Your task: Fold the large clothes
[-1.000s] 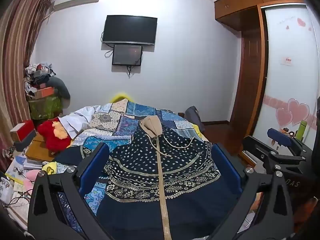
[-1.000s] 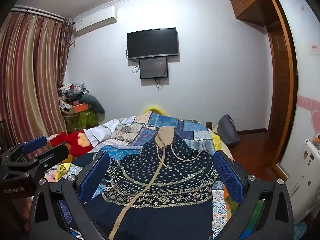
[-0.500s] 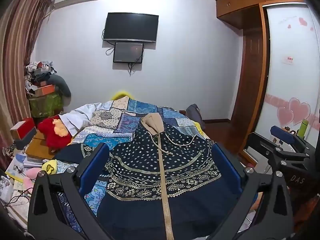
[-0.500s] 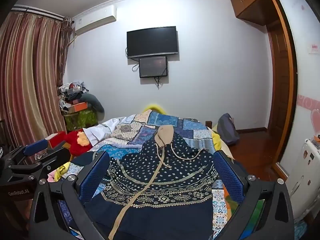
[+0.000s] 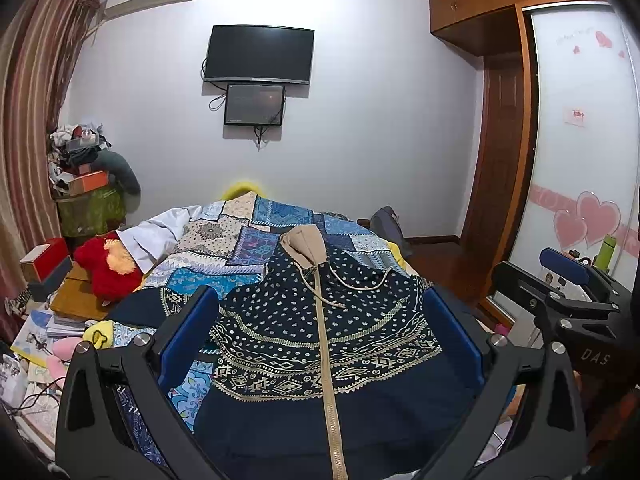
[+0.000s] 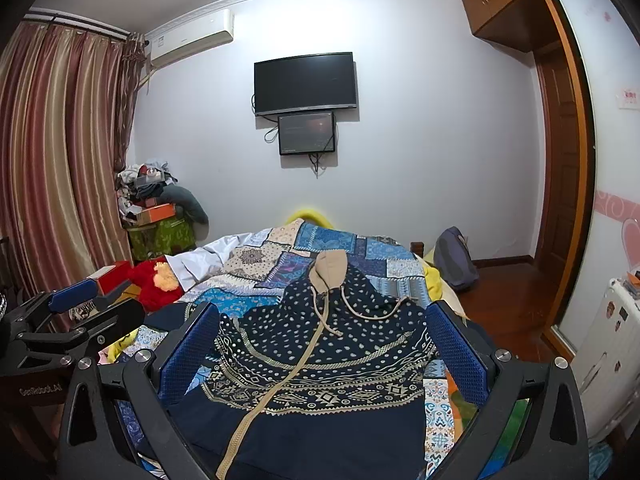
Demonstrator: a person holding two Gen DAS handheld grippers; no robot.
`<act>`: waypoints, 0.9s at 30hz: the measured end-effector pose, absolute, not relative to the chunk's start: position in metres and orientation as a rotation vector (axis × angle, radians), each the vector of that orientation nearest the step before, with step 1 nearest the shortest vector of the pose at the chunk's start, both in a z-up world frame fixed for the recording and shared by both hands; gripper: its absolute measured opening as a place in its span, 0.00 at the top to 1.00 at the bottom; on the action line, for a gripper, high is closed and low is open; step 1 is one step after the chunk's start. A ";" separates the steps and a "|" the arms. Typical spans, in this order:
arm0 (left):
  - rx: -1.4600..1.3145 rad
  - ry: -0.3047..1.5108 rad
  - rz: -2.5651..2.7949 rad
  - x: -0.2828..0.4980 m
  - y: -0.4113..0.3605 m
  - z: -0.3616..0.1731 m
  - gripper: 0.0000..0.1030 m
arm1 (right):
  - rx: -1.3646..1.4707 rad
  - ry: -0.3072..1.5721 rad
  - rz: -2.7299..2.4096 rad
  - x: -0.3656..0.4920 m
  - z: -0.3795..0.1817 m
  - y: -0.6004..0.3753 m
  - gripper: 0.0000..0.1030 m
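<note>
1. Hooded jacket (image 5: 320, 344): dark navy with pale dots and geometric bands, it lies flat and face-up on a patchwork bedspread (image 5: 256, 240), unfolded.
2. Its long axis runs straight away from both sets of jaws, following the tan zipper (image 5: 326, 360): hem nearest, tan hood (image 5: 304, 246) farthest.
3. The left gripper (image 5: 320, 344) hovers above the near hem with jaws spread wide, holding nothing; the zipper lies midway between them.
4. The right gripper (image 6: 324, 356) hovers beside it to the right, jaws also spread and empty; here the zipper slants toward its left jaw.
5. Neither touches the cloth. Both look about equally near the hem, so either could likely start the fold.
6. No containers hold anything relevant; a stack of boxes (image 6: 154, 208) stands well beyond the jaws, by the wall.
</note>
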State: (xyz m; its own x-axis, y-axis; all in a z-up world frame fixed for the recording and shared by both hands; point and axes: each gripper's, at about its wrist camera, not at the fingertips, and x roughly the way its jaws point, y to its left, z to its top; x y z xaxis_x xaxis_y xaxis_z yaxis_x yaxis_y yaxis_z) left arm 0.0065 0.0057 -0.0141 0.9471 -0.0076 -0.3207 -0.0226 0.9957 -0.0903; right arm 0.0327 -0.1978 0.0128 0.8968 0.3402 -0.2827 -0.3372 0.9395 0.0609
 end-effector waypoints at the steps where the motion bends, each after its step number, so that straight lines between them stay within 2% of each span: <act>1: -0.092 0.326 0.007 0.006 0.006 -0.014 0.00 | 0.010 0.295 0.351 0.033 0.013 -0.198 0.00; 27: -0.093 0.336 0.008 0.006 0.005 -0.010 0.00 | 0.008 0.310 0.350 0.037 -0.002 -0.198 0.00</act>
